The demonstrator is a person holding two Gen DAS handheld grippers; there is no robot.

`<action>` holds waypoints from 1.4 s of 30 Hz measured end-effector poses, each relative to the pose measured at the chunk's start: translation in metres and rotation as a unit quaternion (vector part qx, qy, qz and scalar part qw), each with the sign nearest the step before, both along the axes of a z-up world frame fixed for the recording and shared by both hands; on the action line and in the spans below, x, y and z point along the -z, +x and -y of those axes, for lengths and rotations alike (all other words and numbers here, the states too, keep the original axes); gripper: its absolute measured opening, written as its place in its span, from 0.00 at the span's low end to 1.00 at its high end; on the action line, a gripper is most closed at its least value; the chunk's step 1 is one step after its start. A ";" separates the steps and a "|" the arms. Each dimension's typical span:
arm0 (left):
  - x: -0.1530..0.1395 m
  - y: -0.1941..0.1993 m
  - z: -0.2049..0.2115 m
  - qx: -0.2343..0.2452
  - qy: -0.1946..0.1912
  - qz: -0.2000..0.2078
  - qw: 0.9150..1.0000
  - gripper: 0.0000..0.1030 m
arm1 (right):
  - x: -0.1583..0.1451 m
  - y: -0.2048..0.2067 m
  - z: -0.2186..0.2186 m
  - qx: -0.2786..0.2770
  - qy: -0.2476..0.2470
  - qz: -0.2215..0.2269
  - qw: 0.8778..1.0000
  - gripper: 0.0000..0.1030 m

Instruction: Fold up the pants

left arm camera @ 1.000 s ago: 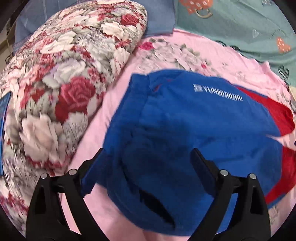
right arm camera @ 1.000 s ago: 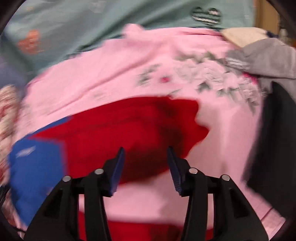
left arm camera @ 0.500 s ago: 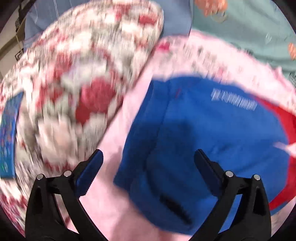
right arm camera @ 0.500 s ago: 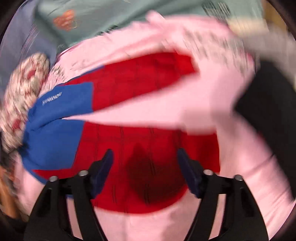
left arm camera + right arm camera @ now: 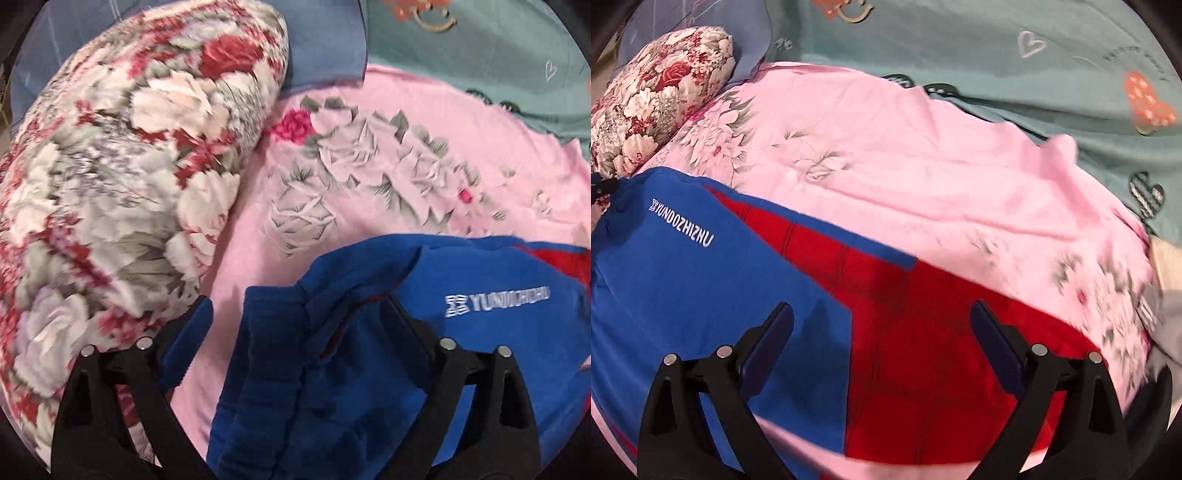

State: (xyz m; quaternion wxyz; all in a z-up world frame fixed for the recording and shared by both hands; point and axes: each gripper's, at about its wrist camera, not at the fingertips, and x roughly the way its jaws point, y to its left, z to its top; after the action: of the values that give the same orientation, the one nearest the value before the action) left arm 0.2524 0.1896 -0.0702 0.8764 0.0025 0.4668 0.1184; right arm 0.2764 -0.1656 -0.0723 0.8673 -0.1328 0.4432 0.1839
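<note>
Our left wrist view gives the waist end of the pants point(image 5: 369, 369) close up: bunched blue folds, a white logo, only a sliver of red at the right edge. It also shows the floral pillow point(image 5: 122, 177) large, lying on the pink sheet point(image 5: 406, 147) just left of the pants. Our right wrist view shows what the left does not: the pants point(image 5: 812, 295) spread flat across the sheet point(image 5: 886, 147), blue at the pillow end, red running away from the pillow point(image 5: 657, 96), with the teal blanket point(image 5: 997, 44) beyond the sheet's far edge. The pillow is small here, at the far left corner. Left gripper point(image 5: 299, 314): jaws wide, just narrowed a little; the blue waistband folds sit between them, the right finger over the cloth, the left finger over bare sheet beside the pillow; we see no pinch. Right gripper point(image 5: 882, 325): jaws wide, just been opening; it stands over the blue-red seam, farther from the pillow than the left one, and the pads do not press on the cloth.
</note>
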 end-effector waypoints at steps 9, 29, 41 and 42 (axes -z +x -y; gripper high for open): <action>0.016 0.019 0.012 0.054 0.011 -0.012 0.998 0.48 | 0.027 0.042 -0.021 -0.075 -0.011 -0.037 0.996 0.83; -0.065 -0.185 0.019 0.062 -0.017 0.126 0.990 0.67 | -0.058 -0.164 0.045 -0.115 0.200 0.013 0.973 0.06; -0.037 -0.245 -0.025 -0.019 -0.122 0.027 0.992 0.92 | -0.003 -0.221 0.053 -0.068 0.233 -0.038 0.969 0.46; -0.037 -0.248 -0.027 -0.024 -0.135 0.023 0.990 0.92 | -0.006 -0.221 0.056 -0.059 0.237 -0.033 0.969 0.46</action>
State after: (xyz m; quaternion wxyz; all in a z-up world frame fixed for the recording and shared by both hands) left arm 0.0048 0.2162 -0.0329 0.8761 -0.1300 0.4582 0.0750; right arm 0.0557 -0.2215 -0.0665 0.8465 0.0573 0.4067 0.3387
